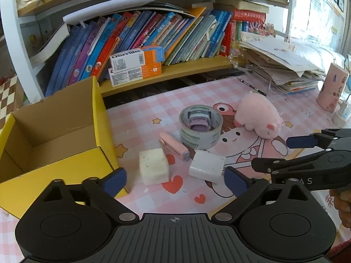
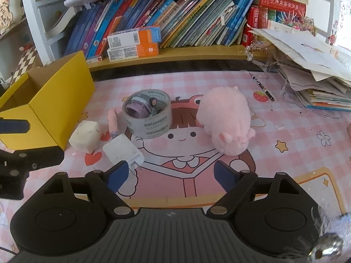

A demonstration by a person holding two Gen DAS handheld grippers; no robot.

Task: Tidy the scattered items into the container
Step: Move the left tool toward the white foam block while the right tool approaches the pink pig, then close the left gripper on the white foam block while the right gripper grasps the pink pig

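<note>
An open yellow cardboard box (image 1: pixel 54 135) (image 2: pixel 43 109) stands at the left, empty inside. On the pink mat lie a white foam block (image 1: pixel 153 168) (image 2: pixel 84 137), a white charger plug (image 1: pixel 207 167) (image 2: pixel 122 151), a small pink stick-shaped item (image 1: pixel 173 145) (image 2: pixel 113 120), a tape roll (image 1: pixel 200 129) (image 2: pixel 147 117) with a purple toy car inside, and a pink plush pig (image 1: pixel 256 116) (image 2: pixel 226 120). My left gripper (image 1: pixel 175 179) is open and empty just before the foam block and charger. My right gripper (image 2: pixel 171 175) is open and empty, near the charger and short of the plush.
A bookshelf (image 2: pixel 175 50) full of books with two toothpaste boxes (image 1: pixel 136 65) runs along the back. A messy paper stack (image 2: pixel 311 70) sits at back right, a pen (image 2: pixel 262 86) beside it, a pink cup (image 1: pixel 332 87) at far right.
</note>
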